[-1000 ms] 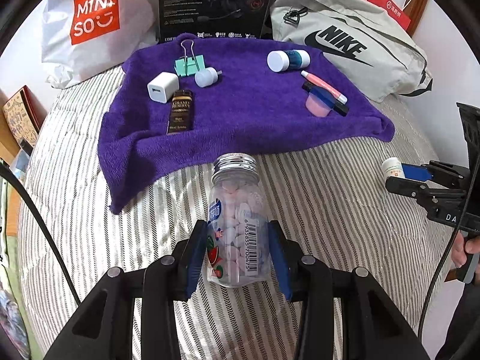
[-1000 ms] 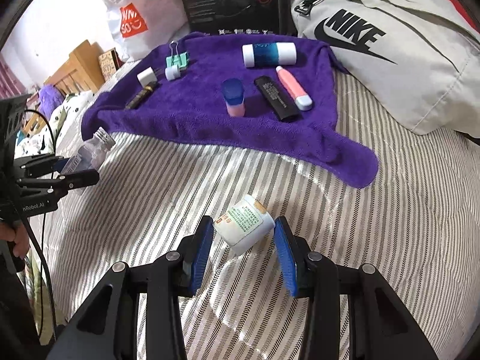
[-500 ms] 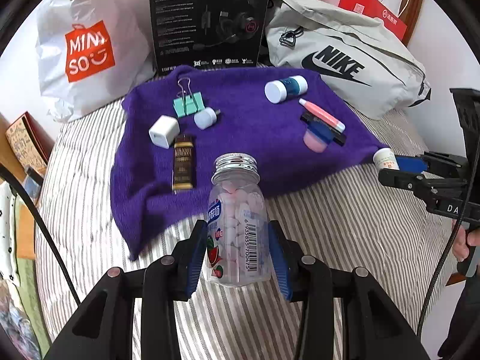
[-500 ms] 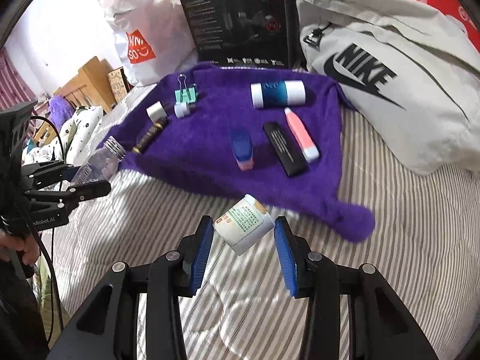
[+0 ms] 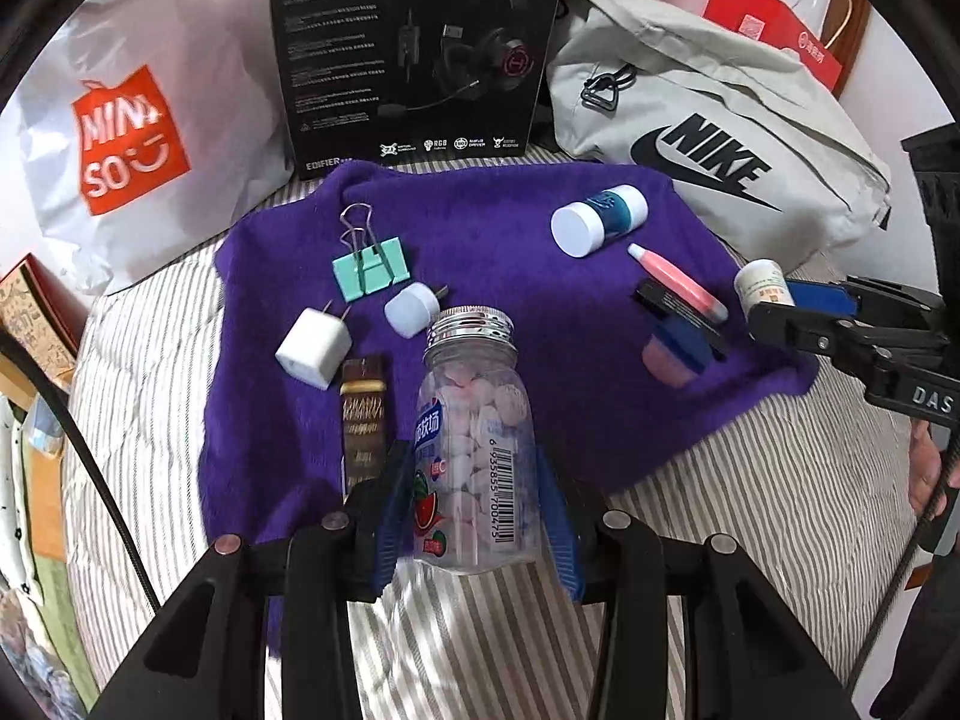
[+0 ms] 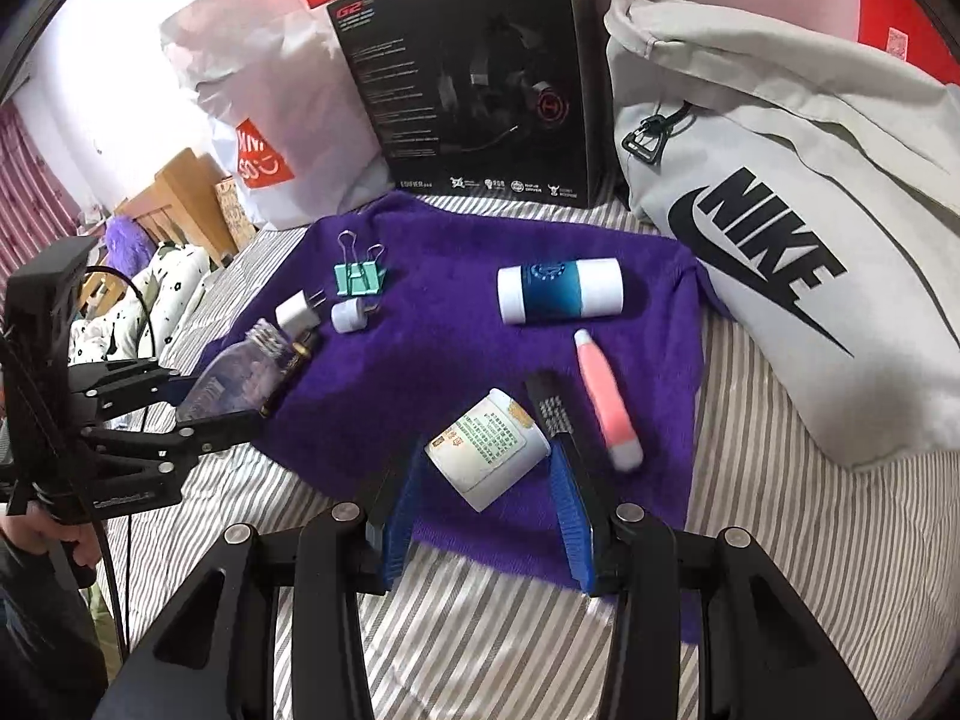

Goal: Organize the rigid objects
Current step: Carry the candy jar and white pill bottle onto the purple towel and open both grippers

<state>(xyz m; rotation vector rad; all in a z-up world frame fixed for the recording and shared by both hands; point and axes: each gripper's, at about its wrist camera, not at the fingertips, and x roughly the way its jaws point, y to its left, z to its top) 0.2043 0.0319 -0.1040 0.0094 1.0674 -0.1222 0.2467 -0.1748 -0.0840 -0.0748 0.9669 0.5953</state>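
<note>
A: Where was the clear candy bottle [image 5: 474, 450]?

B: Clamped upright between the blue pads of the left hand-held gripper [image 5: 474, 516], its silver cap [image 5: 471, 324] pointing away from the camera. It hung over the near edge of the purple towel [image 5: 516, 276], just beside the dark gold-printed bar [image 5: 363, 420].

A: And the small white jar [image 6: 489, 456]?

B: The right hand-held gripper [image 6: 489, 498] held it tilted, pinched between both blue pads, green-printed label facing up. It was above the towel's near part, close to the black stick [image 6: 552, 408] and the pink tube [image 6: 606, 402].

A: What lay farther out on the towel?

B: A blue-and-white cylinder [image 6: 558, 297] on its side, a mint binder clip [image 6: 358, 279], a white plug adapter [image 5: 315, 348] and a small white capped piece [image 5: 413, 311]. Behind the towel, on the striped bed [image 6: 780, 540], stood a black headset box [image 6: 474, 84], a white Miniso bag [image 5: 129, 138] and a grey Nike bag [image 6: 798, 252]
</note>
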